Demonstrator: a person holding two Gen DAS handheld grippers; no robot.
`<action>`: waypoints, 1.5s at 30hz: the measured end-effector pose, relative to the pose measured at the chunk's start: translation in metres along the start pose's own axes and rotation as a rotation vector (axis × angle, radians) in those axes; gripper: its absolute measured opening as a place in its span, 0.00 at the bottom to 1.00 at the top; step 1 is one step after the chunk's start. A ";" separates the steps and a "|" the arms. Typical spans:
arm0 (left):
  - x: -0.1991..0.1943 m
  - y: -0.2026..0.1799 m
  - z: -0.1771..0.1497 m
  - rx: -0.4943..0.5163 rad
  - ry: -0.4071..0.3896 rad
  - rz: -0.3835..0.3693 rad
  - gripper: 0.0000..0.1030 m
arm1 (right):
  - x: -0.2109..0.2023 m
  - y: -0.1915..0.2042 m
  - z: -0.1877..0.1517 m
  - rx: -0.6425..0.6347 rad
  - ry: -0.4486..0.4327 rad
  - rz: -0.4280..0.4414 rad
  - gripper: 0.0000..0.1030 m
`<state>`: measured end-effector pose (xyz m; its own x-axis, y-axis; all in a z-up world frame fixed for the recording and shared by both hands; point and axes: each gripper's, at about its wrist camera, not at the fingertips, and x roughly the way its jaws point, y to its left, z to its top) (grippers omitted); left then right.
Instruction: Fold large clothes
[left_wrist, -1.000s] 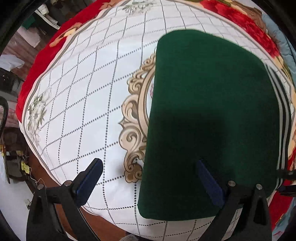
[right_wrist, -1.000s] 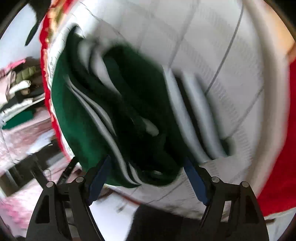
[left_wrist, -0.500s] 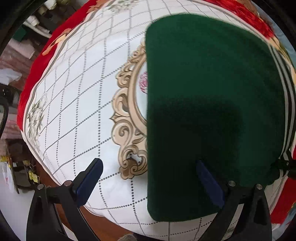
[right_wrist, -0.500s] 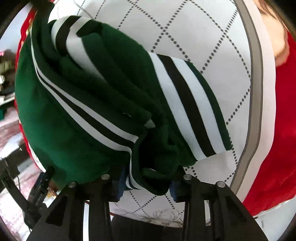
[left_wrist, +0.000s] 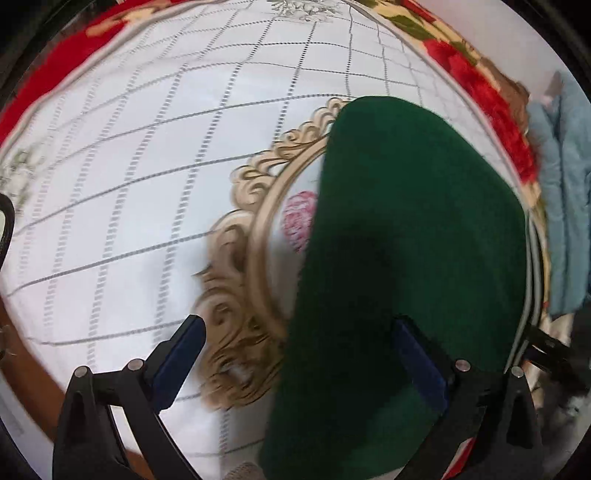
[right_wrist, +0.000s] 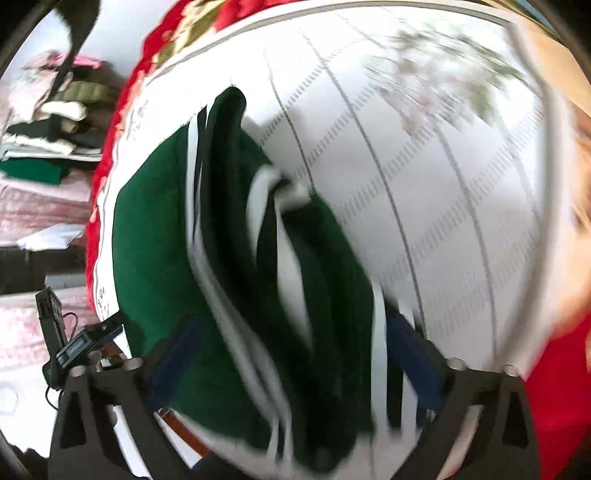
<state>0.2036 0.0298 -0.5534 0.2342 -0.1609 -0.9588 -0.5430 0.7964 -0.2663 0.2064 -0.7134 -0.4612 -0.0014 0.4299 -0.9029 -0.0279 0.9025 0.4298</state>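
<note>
A dark green garment (left_wrist: 406, 251) with white and black stripes lies folded on a white quilted cloth (left_wrist: 147, 184). In the left wrist view my left gripper (left_wrist: 299, 354) is open and empty; its right finger hovers over the garment's near part. In the right wrist view the garment's striped bunched edge (right_wrist: 266, 266) lies between the fingers of my right gripper (right_wrist: 291, 354), which stands open around it. This view is blurred by motion.
The cloth has a gold ornamental medallion (left_wrist: 243, 295) and a red floral border (left_wrist: 480, 96). A light blue fabric (left_wrist: 565, 206) lies at the right. Stacked folded clothes (right_wrist: 48, 144) sit at the far left in the right wrist view.
My right gripper was shut on the garment's bunched edge half a second ago and has opened and pulled back. My left gripper has swung, shifting the garment rightward in its view.
</note>
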 end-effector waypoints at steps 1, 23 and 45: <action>0.004 -0.003 0.002 0.008 0.000 -0.025 1.00 | 0.012 -0.004 0.013 -0.023 0.012 -0.012 1.00; 0.016 -0.019 0.010 0.236 0.048 0.037 1.00 | 0.117 -0.033 -0.031 0.233 0.345 0.451 0.87; 0.039 -0.001 0.024 0.289 0.175 -0.152 1.00 | 0.122 -0.023 -0.025 0.398 0.140 0.453 0.93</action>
<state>0.2324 0.0370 -0.5887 0.1398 -0.3675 -0.9195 -0.2568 0.8834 -0.3921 0.1819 -0.6829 -0.5812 -0.0583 0.7894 -0.6111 0.3810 0.5834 0.7173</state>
